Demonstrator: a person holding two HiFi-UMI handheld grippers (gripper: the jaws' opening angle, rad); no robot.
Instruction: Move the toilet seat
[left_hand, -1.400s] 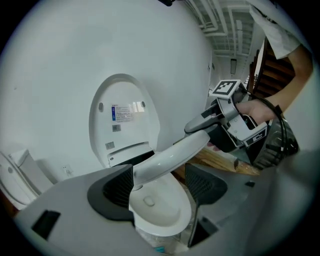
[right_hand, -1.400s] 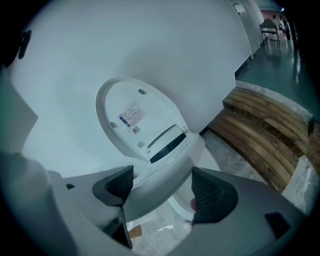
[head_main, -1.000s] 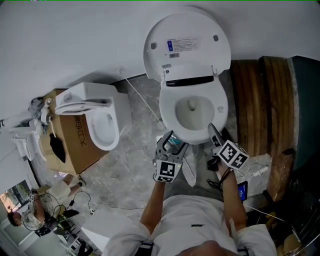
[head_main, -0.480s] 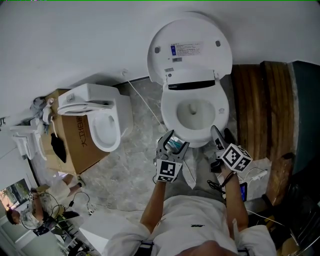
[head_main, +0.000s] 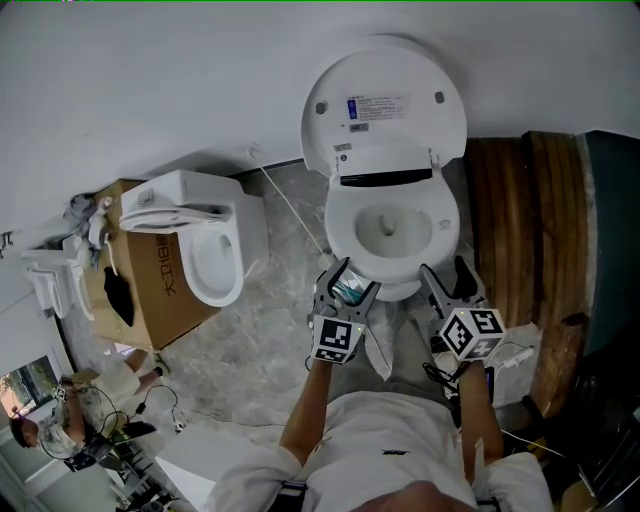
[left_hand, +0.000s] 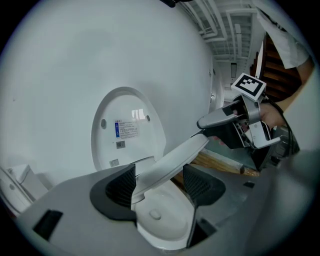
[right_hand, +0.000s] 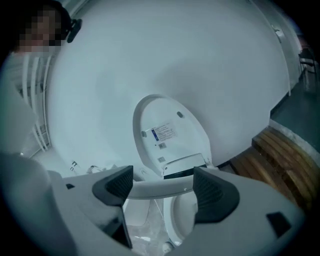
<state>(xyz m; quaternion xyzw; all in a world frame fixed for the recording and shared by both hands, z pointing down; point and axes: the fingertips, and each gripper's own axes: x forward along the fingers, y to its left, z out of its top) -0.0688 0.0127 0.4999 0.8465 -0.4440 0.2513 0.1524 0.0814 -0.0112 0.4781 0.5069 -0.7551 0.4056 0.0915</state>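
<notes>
The white toilet (head_main: 392, 262) stands against the wall with its lid (head_main: 385, 105) upright. Its seat (left_hand: 170, 162) is tilted partway up, hinged at the back, front end highest. My right gripper (head_main: 445, 272) is at the seat's front edge. In the right gripper view the seat's front rim (right_hand: 160, 189) lies across the gap between the wide-apart jaws of that gripper (right_hand: 162, 187), and no pad visibly presses on it. My left gripper (head_main: 348, 280) hangs open at the bowl's front left, gripping nothing. From it I see the right gripper (left_hand: 220, 120) at the seat tip.
A second toilet (head_main: 190, 240) sits on a cardboard box (head_main: 150, 290) at the left. Wooden boards (head_main: 520, 220) lie to the right of the bowl. A clear plastic bag (head_main: 378, 345) lies on the grey floor by the person's legs. A thin cable (head_main: 295, 210) crosses the floor.
My right gripper has risen and rolled at the front of the bowl, and the seat's front edge has come up with it. The left gripper has drifted slightly.
</notes>
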